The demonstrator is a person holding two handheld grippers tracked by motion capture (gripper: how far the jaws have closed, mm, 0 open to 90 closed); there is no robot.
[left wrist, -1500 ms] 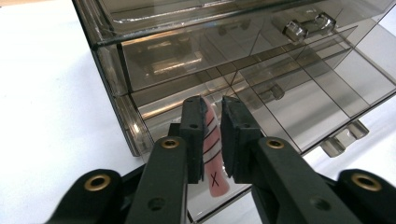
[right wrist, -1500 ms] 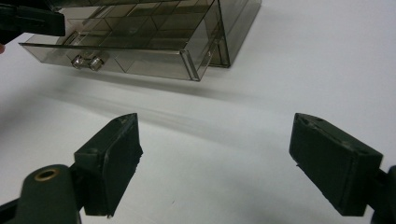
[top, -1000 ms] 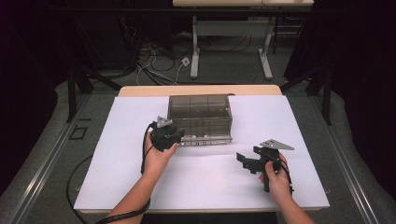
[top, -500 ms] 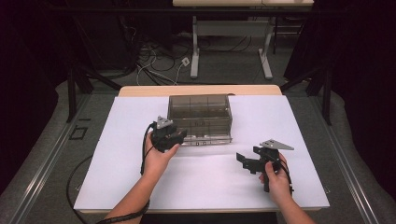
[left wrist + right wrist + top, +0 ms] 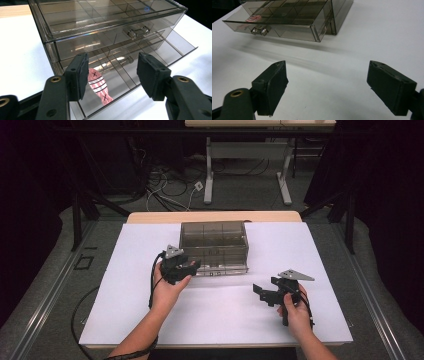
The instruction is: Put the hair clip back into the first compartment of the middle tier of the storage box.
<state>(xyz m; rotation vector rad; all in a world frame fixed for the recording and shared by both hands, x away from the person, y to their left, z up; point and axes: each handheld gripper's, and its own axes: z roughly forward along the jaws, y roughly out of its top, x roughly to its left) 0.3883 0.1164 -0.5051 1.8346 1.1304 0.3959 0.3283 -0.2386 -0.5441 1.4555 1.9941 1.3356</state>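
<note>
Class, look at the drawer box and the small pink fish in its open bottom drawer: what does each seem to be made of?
Drawer box: likely smoky clear hard plastic, see-through with glossy reflections. Pink fish: possibly soft rubber or plastic, with a matte surface and printed stripes; the look leaves it open.

One smoked clear drawer box (image 5: 214,245) sat on one white table (image 5: 320,250), with two drawers: one upper, shut, one lower (image 5: 140,62), pulled out. Two knobs, one on each drawer front. One pink striped fish (image 5: 99,86) lay in the lower drawer's near left compartment, two black X marks on it. Two grippers, left (image 5: 192,265) and right (image 5: 258,291), two jaws each
</note>
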